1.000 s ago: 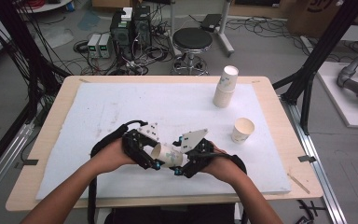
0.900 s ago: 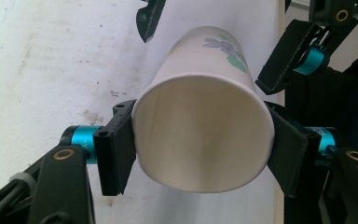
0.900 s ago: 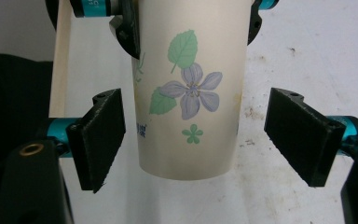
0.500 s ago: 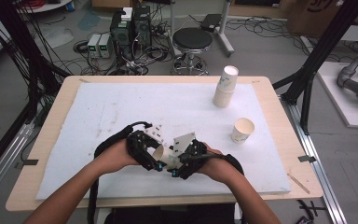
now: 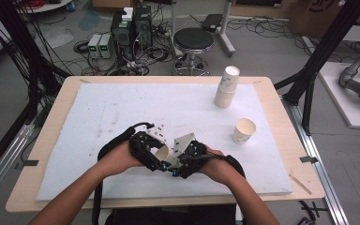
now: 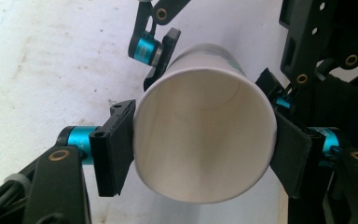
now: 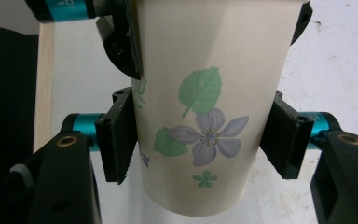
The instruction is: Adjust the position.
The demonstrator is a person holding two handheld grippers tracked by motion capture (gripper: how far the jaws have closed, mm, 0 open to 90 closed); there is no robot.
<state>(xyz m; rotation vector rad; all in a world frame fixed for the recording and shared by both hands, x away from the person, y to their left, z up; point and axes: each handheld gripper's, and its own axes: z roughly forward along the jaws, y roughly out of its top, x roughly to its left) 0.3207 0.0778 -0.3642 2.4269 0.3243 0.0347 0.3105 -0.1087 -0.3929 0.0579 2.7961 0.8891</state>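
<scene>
Paper cup (image 6: 205, 140) is pinched by both the left hand-held gripper (image 6: 200, 149) and the just-closing right hand-held gripper (image 7: 205, 140), seemingly near the table's front edge (image 5: 168, 202).

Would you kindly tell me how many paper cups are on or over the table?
3, plus a stack of unclear count: one between both grippers, one upright at right.

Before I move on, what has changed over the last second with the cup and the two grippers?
The right gripper has just been closing and its pads now press the flowered paper cup near its base. The left gripper has just been opening a little, yet its pads still touch the cup at the rim. The hands barely shifted. The cup stack and the single cup stayed put.
</scene>
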